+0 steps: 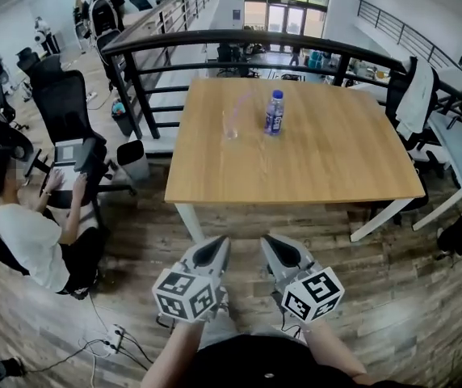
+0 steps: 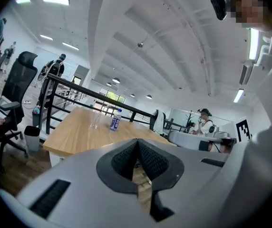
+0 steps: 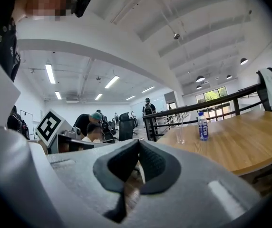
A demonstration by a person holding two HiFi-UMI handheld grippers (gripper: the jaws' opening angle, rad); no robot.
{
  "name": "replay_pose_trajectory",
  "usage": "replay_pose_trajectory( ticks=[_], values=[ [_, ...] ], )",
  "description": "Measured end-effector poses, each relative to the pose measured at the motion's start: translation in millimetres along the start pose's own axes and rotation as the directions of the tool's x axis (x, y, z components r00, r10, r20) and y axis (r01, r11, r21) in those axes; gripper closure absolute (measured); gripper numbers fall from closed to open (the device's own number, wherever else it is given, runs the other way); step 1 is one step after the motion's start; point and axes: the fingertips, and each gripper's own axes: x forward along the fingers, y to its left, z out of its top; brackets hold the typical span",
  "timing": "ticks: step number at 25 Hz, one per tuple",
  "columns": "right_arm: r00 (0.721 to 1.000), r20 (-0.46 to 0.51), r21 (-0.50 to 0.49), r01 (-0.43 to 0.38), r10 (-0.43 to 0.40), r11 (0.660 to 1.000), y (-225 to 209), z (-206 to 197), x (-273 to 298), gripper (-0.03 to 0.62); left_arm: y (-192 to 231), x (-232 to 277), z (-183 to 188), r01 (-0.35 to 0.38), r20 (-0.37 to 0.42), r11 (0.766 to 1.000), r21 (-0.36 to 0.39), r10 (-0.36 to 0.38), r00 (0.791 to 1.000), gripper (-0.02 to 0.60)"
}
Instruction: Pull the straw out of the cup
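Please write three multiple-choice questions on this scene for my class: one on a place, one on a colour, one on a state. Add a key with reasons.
1. In the head view, where does the cup stand?
A) left of the bottle
B) right of the bottle
C) on the floor
2. The bottle's cap is:
A) red
B) blue
C) yellow
3. The left gripper is:
A) wide open
B) shut on the straw
C) shut, empty
Key: 1 A, it stands at the bottle's left on the table; 2 B, the cap shows blue; 3 C, its jaws meet with nothing between.
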Motion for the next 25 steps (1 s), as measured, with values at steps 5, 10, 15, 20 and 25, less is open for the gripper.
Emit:
replay_pose_trajectory(
  ticks=[5, 10, 15, 20, 25],
  values=[
    [0.998, 0.039, -0.001, 0.043, -0.043, 0.999, -21.1, 21.0, 66.7, 0.595, 54.0, 28.8, 30.1, 0.007, -0.005, 1.000, -0.006, -0.007, 1.000, 0.566],
    [0.997, 0.038, -0.006, 0.070, -0.070, 0.998, -35.6, 25.6, 125.8, 0.595, 102.6, 51.8, 62.9, 0.029, 0.002, 0.999, 0.026, -0.029, 1.000, 0.566],
    [0.995, 0.040, -0.012, 0.094, -0.094, 0.995, -41.8, 28.7, 169.6, 0.595, 143.9, 67.4, 76.8, 0.049, -0.012, 0.998, 0.029, -0.049, 0.999, 0.566],
    [0.992, 0.010, -0.007, 0.126, -0.126, 0.992, -51.9, 21.4, 188.2, 0.595, 168.3, 79.9, 81.1, 0.068, -0.010, 0.998, -0.012, -0.068, 0.998, 0.566],
    [0.989, -0.025, 0.010, 0.144, -0.143, 0.990, -68.1, 14.1, 201.8, 0.595, 183.1, 95.3, 84.7, 0.065, -0.022, 0.997, -0.041, -0.066, 0.998, 0.566]
  ],
)
